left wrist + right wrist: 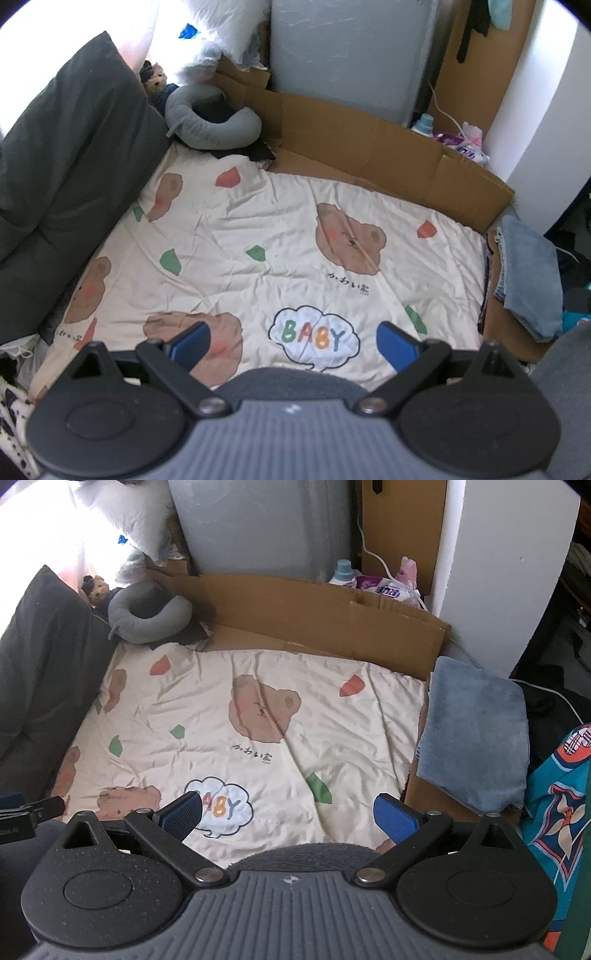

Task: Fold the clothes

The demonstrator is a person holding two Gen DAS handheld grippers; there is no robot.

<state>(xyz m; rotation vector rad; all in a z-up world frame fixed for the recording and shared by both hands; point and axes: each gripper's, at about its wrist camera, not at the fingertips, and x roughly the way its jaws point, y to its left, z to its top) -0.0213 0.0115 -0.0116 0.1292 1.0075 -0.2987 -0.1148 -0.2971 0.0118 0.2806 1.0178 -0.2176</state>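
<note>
Bear-print bedsheet point(258, 229) smoothed flat as folding ground, folded blue garment point(476, 731) parked aside at right edge, left hand-held gripper point(293, 341) and right hand-held gripper point(288, 814) both spread wide, empty, poised above.

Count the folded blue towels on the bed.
1: the folded blue towel lies at the right edge of the bear-print blanket, partly on cardboard. Others may be hidden out of view.
</note>
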